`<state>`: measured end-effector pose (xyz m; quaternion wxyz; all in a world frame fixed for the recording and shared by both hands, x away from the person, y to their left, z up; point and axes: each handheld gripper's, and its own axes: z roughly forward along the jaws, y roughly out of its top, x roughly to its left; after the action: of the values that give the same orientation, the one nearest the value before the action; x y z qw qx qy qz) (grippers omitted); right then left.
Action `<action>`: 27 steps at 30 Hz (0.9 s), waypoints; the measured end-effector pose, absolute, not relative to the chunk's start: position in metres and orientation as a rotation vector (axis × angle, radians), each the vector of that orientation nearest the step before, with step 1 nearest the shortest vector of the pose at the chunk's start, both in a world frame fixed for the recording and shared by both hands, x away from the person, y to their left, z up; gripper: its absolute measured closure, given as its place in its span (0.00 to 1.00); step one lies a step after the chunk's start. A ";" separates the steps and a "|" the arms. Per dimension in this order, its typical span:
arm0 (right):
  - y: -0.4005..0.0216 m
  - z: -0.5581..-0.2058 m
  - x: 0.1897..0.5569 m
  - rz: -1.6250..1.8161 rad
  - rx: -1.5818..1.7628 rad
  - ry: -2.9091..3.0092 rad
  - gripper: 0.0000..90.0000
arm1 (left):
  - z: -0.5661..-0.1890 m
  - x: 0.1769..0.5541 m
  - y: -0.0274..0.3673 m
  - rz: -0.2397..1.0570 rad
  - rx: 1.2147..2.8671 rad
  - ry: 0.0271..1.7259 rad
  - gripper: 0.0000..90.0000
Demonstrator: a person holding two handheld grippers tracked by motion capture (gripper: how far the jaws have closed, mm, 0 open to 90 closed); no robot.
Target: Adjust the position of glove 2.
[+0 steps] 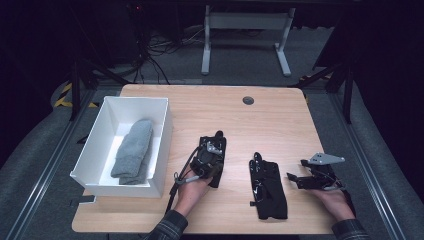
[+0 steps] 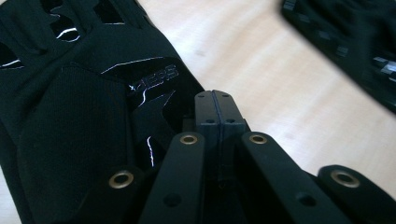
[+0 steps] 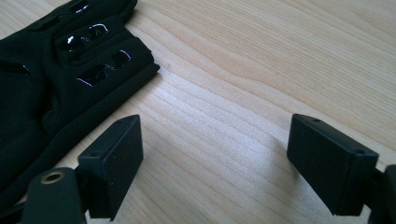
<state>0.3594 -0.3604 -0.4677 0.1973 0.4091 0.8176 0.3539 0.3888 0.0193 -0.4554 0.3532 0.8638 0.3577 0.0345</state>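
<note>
High view showed your left tongs [image 1: 216,142] pressed together, apparently pinching a black glove [image 1: 216,175] beside the white box [image 1: 165,145], while your right tongs [image 1: 295,180] sat spread near the second glove [image 1: 270,192] on the surface [image 1: 240,120]; boxing looked next.

In the left gripper view the black glove [image 2: 93,116] runs off the top and left edges, and the gripper's own closed jaws cover its lower right part, so whether any cloth is pinched between them cannot be told. A dark, blurred shape [image 2: 345,42] at that view's upper right is cut by the edge. In the right gripper view a second black glove [image 3: 56,79] leaves the left edge.
</note>
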 end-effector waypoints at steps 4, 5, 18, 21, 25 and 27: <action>-0.360 -0.468 0.359 0.992 1.145 2.289 0.21 | -0.449 0.388 0.020 0.093 2.207 0.910 1.00; -0.360 -0.468 0.359 0.992 1.145 2.289 0.21 | -0.449 0.388 0.020 0.093 2.207 0.910 1.00; -0.360 -0.468 0.359 0.992 1.145 2.290 0.21 | -0.450 0.412 0.048 0.225 2.254 0.925 1.00; -0.360 -0.468 0.359 0.992 1.146 2.290 0.21 | -0.455 0.411 0.048 0.187 2.240 0.941 1.00; -0.360 -0.468 0.359 0.992 1.146 2.289 0.21 | -0.456 0.399 0.047 0.169 2.240 0.931 1.00; -0.360 -0.468 0.359 0.992 1.145 2.290 0.21 | -0.456 0.393 0.047 0.150 2.240 0.922 1.00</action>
<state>0.3593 -0.3603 -0.4677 0.1967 0.4089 0.8178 0.3541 0.3935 0.0466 -0.4558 0.3498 0.8646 0.3560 0.0580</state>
